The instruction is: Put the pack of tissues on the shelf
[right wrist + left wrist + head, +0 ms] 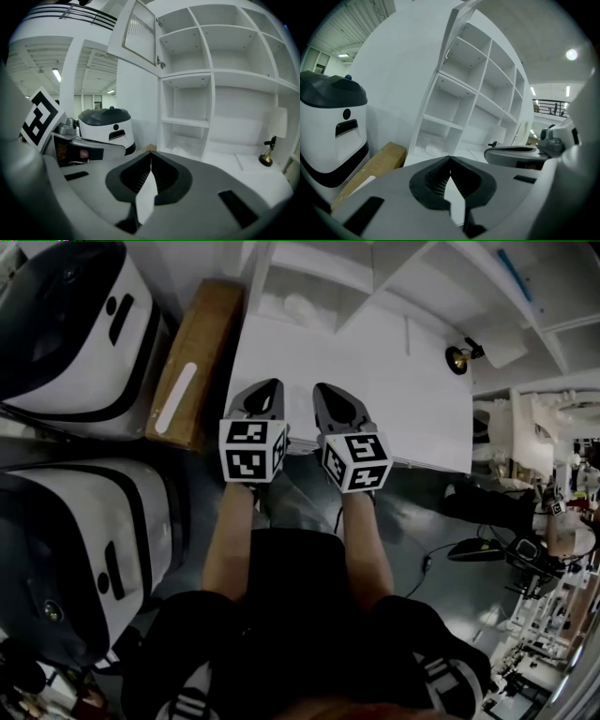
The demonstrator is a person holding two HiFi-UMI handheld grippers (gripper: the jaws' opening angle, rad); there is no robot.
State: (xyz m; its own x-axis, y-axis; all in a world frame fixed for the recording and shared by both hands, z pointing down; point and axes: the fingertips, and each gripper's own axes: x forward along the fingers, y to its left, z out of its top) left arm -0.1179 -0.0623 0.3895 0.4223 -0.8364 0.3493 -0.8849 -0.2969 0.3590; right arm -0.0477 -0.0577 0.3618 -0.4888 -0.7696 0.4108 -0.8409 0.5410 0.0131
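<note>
Head view: square markers (251,448) on left gripper (270,386)

The left gripper (450,160) and the right gripper (151,155) are matt grey plastic, with black ribbed pads (136,173). Ahead of them the shelf (234,75) is smooth, matt white board. Left of the left gripper lie a dull brown cardboard box (195,362) and a glossy white-and-black plastic machine (80,334).

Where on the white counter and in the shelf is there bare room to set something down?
The white counter top is bare from the long brown cardboard box to the small brass lamp. The upper white shelf compartments are empty. Crowded: the left side, where two white-and-black machines stand beside the box.
</note>
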